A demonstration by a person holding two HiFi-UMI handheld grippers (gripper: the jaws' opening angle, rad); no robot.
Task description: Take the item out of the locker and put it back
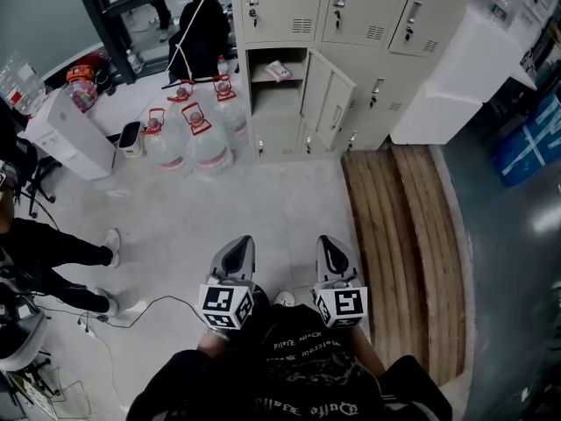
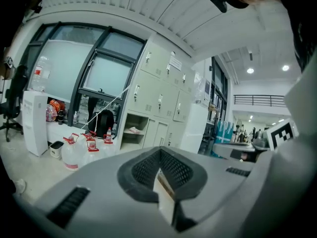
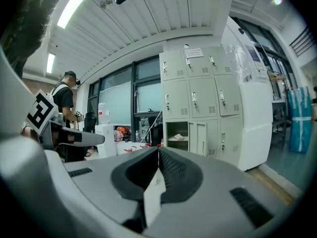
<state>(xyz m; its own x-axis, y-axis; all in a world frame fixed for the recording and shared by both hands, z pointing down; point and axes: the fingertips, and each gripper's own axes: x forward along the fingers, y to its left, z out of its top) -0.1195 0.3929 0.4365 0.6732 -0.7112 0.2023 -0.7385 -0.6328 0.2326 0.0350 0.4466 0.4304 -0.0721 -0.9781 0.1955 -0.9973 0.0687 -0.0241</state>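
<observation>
Both pairs of jaws are pressed together with nothing between them. The left gripper (image 2: 159, 151) and the right gripper (image 3: 158, 150) are held side by side close to the person's body, pointing across the pale floor (image 1: 263, 200) toward the lockers. Well apart from them, the item (image 1: 277, 70) - a small flat packet - lies on the upper shelf of the open locker (image 1: 279, 103), whose door (image 1: 330, 95) is swung out to the right, with water jugs (image 1: 188, 134) standing just to its left.

Open locker (image 1: 277, 103): item (image 1: 278, 70) on upper shelf (image 1: 261, 79); water jugs (image 1: 188, 137) beside.
</observation>
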